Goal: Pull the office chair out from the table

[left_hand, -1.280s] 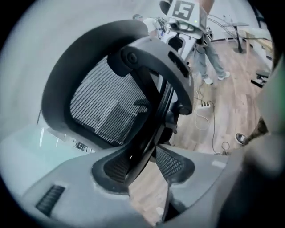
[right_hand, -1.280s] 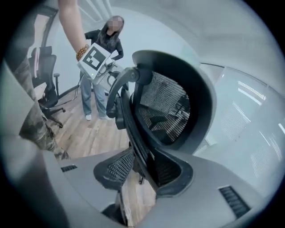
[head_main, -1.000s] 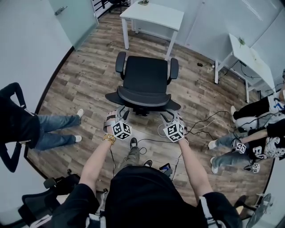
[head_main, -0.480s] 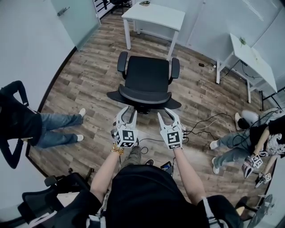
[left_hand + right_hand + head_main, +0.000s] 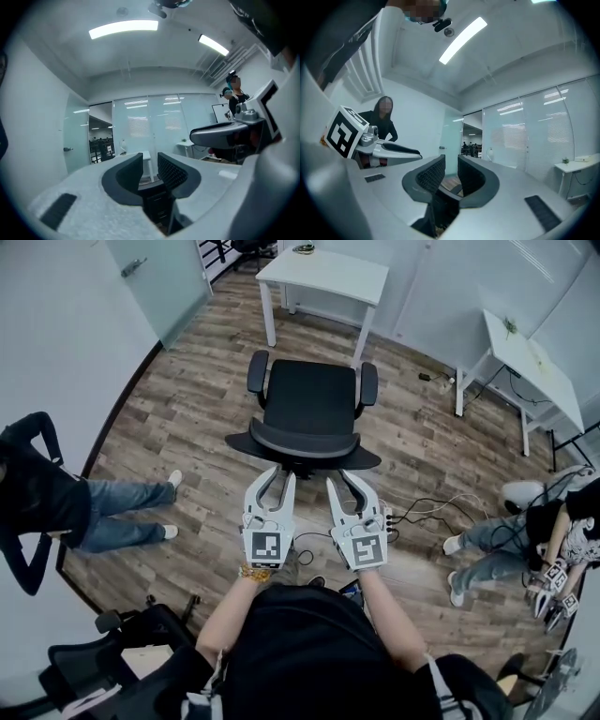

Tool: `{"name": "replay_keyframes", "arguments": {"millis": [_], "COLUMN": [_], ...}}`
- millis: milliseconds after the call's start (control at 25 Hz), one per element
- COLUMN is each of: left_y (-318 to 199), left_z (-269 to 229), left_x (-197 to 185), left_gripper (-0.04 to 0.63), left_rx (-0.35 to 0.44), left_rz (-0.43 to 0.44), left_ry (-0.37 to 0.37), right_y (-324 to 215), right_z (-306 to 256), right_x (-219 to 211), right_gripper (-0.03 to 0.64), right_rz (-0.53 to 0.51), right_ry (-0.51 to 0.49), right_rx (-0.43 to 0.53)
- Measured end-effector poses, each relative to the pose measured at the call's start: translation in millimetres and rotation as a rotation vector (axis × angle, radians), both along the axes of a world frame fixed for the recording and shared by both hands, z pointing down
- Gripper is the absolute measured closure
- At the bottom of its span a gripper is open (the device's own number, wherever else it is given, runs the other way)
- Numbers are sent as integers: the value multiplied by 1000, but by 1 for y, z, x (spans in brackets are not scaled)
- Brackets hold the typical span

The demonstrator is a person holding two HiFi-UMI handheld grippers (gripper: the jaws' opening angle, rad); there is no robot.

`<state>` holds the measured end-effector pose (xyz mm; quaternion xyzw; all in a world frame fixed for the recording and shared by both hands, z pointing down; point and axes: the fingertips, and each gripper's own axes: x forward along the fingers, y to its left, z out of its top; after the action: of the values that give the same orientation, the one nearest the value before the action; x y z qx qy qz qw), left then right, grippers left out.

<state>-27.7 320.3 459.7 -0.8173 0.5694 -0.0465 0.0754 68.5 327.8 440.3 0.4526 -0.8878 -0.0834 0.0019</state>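
The black office chair stands on the wood floor, clear of the white table beyond it, its back toward me. My left gripper and right gripper hang side by side just short of the chair's back and touch nothing. Both point level at the chair. The left gripper's jaws are closing, with a narrow gap and nothing between the pads. The right gripper's jaws are closing the same way, also empty. The chair's dark back shows low through each gap.
A second white table stands at the right wall. People sit on the floor at the left and at the right. Cables lie on the floor right of the chair. Another dark chair is behind me, lower left.
Both grippers have lifted from low behind the chair's back, rolled level and drawn closer together. Their jaws have narrowed. The chair has stayed where it was.
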Motion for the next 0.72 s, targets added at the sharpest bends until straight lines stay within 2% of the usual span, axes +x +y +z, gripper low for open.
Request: {"name": "replay_keyframes", "arguments": {"millis": [240, 360, 720], "left_y": [16, 19, 22], "left_z": [-10, -7, -6], "left_x": [8, 9, 13], "left_gripper": [520, 534, 564], "left_rx": [24, 5, 37], "left_rz": [0, -7, -4], "left_ry": [47, 30, 37], "right_y": [12, 17, 22], "right_z": [-16, -9, 4], "right_x": [-3, -5, -3], "right_gripper": [557, 561, 609], "right_rz": [18, 10, 21], "right_ry": [-37, -29, -26], "right_rx": [-1, 6, 3]}}
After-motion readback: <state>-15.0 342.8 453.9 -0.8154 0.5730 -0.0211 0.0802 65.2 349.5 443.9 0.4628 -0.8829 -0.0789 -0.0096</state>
